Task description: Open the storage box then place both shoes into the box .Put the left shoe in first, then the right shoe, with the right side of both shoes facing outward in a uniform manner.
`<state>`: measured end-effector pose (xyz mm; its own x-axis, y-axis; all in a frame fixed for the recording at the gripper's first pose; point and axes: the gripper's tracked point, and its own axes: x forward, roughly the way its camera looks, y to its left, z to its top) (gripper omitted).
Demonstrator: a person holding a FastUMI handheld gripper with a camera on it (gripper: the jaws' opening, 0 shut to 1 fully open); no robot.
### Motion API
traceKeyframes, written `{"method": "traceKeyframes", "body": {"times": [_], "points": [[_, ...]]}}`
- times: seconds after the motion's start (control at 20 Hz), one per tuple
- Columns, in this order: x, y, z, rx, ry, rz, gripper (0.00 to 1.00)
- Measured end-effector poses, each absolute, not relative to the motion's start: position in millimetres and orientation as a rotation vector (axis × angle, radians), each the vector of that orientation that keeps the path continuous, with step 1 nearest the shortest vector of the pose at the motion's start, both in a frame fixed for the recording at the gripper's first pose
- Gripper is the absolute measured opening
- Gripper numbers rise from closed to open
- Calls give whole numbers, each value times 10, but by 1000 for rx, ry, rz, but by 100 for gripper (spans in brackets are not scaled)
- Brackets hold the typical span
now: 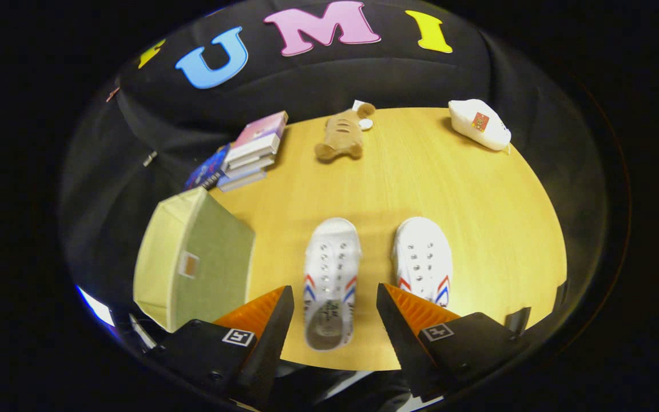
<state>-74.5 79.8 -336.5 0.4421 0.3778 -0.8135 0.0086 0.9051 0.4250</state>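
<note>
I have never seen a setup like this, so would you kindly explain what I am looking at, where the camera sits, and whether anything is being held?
This is a hand-held two-finger gripper, carried by a person; no robot arm is involved. The camera rides on it and looks forward along its fingers, which stand open and hold nothing. On the wooden table, one white shoe lies between the fingers and the other shoe sits just ahead of one finger. A green fabric storage box stands beside them. Beyond are a stack of books, a plush toy and a white pouch.
</note>
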Motion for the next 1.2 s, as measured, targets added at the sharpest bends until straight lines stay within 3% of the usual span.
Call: {"method": "traceKeyframes", "body": {"times": [0.55,0.75,0.9,0.95,1.0,1.2], "points": [[-602,1039,-4284,341,1311,277,76],[-603,1265,-4408,394,1399,341,60],[-618,1263,-4432,435,1476,356,32],[-606,1244,-4419,469,1493,345,27],[-611,1244,-4413,514,1491,335,12],[-717,1228,-4303,625,1470,304,7]]}}
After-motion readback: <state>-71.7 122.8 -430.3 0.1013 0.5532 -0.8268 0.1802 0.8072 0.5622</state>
